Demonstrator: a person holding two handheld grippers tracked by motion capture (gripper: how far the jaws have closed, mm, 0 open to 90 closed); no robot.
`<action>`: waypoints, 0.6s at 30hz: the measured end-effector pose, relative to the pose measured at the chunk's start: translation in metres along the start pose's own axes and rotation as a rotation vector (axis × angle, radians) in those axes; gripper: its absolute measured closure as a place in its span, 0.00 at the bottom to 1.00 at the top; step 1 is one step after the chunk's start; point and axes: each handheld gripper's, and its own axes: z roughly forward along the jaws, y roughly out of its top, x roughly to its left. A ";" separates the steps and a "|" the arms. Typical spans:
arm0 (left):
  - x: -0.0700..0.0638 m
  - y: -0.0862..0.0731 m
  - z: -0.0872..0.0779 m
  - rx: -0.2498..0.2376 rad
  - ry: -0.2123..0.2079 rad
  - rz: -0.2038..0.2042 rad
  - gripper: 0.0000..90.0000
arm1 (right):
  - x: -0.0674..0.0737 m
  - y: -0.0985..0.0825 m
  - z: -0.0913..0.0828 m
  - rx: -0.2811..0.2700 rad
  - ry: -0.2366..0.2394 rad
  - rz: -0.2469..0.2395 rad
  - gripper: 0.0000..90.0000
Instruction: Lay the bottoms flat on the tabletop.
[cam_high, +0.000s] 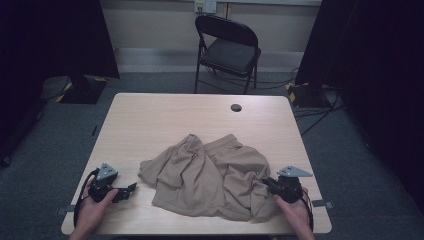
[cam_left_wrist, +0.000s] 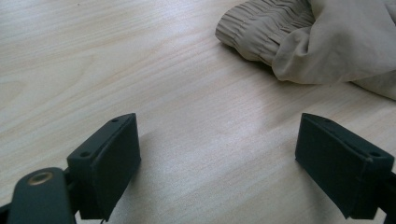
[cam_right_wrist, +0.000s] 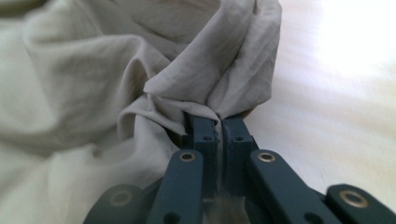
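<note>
Right gripper (cam_right_wrist: 219, 123) pinching tan garment (cam_high: 210, 175) near table's (cam_high: 150, 115) front-right corner (straightening step). Left gripper (cam_left_wrist: 217, 154) spread, empty, front-left edge. Next: grab elastic waistband (cam_left_wrist: 261, 28).

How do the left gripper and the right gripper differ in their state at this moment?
The left gripper has its jaws wide apart with nothing between them; the right gripper is shut on a fold of the beige garment. The left gripper sits apart from the garment over bare table; the right one touches it. Both are hand-held with black jaws.
</note>
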 end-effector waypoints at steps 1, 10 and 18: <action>0.000 0.000 0.000 0.000 -0.001 0.000 0.15 | -0.003 -0.006 0.002 0.012 -0.011 0.004 0.96; 0.000 0.000 0.000 -0.002 0.000 -0.002 0.15 | -0.006 -0.009 0.005 0.013 -0.044 -0.010 0.73; 0.002 0.004 0.000 0.008 -0.030 -0.015 0.20 | -0.012 0.006 -0.016 -0.081 -0.023 0.064 0.40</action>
